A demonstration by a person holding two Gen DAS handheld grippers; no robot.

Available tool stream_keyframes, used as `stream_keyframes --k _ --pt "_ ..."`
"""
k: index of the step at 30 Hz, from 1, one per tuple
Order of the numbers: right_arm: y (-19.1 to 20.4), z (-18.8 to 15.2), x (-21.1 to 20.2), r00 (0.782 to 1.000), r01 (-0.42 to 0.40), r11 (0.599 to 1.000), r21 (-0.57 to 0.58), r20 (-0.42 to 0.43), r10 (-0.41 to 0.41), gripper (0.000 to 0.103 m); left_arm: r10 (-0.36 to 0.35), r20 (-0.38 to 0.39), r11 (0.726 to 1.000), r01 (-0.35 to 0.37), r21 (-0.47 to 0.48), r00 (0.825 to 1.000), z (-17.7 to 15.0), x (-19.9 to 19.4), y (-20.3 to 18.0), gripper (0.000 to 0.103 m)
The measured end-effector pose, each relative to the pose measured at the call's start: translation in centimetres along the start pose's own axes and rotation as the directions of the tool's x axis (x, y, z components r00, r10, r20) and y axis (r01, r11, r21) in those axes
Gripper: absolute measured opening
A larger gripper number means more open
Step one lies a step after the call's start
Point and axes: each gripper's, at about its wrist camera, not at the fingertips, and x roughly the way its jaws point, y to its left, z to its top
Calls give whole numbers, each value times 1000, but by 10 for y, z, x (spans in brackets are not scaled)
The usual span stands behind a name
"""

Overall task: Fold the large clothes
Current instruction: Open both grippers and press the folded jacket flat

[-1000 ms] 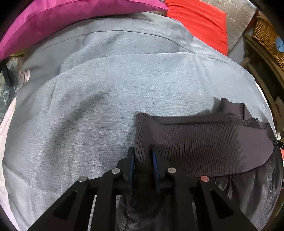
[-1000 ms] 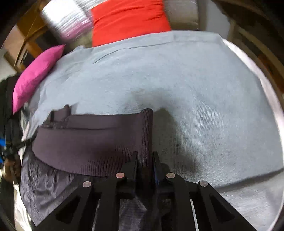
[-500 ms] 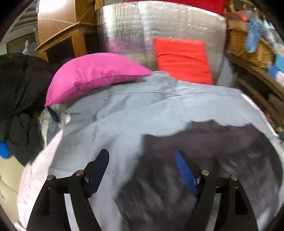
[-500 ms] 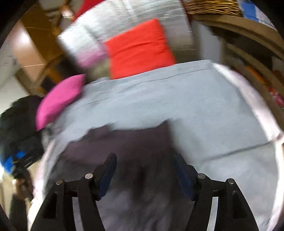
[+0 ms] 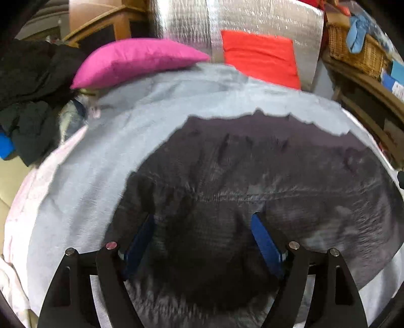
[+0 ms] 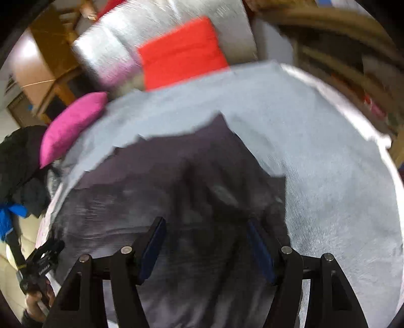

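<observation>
Both grippers were wide open, nothing between the fingers. The left gripper had its blue pads spread far apart and hung over the near end of the dark jacket; whether the tips actually touched the fabric, I couldn't tell. Same deal with the right gripper: fingers well apart, empty, over the jacket's near part.

Each camera looked forward and down across the bed, so both tools were tilted down toward the cloth. In the right view you could also spot the left gripper low at the left edge, with a bit of the person's hand on its handle, just beside the jacket's left side.

The jacket lay spread on the grey sheet, its far edge short of the pillows. A pink pillow and a red pillow sat at the head, against a silvery panel.

Pretty blurry overall, especially the right view, so the jacket's seams and folds were hard to read. Its near end was cut off behind the gripper frames.
</observation>
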Motion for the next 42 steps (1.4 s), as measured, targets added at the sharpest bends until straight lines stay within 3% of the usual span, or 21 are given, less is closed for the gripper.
stream_keyframes --k 6,12,14,20,24,28,31,35,38,42 --pt "65 -39 -28 989 56 984 -168 144 -32 74 -9 108 1000 8 14 994 -9 -33 -34 81" --pt "79 -83 18 974 214 945 -248 131 -186 75 52 28 997 -53 59 998 -32 13 -63 82" --pt "72 -88 26 961 261 927 -270 159 -225 79 71 49 994 -75 77 996 -36 18 -67 84" --pt "63 -85 31 959 271 934 -234 147 -242 82 64 37 995 -67 73 997 -35 22 -64 85" --pt "68 -82 16 958 274 940 -205 148 -247 82 37 26 999 -37 13 999 -31 -2 -56 84" --pt "79 -90 -26 945 252 950 -185 258 -200 84 67 86 998 -67 5 994 -38 -35 -46 84" --pt "88 -99 -34 940 251 949 -192 281 -192 84 83 95 997 -83 -3 992 -42 -40 -40 84" --pt "91 -108 -21 944 265 942 -205 257 -209 84 97 59 995 -96 -26 994 -48 -30 -33 84" --pt "82 -112 4 938 317 922 -222 215 -270 84 85 29 996 -84 -44 996 -51 -18 -29 85" --pt "73 -113 15 945 300 930 -212 198 -260 85 85 24 996 -85 -34 996 -54 -9 -30 87"
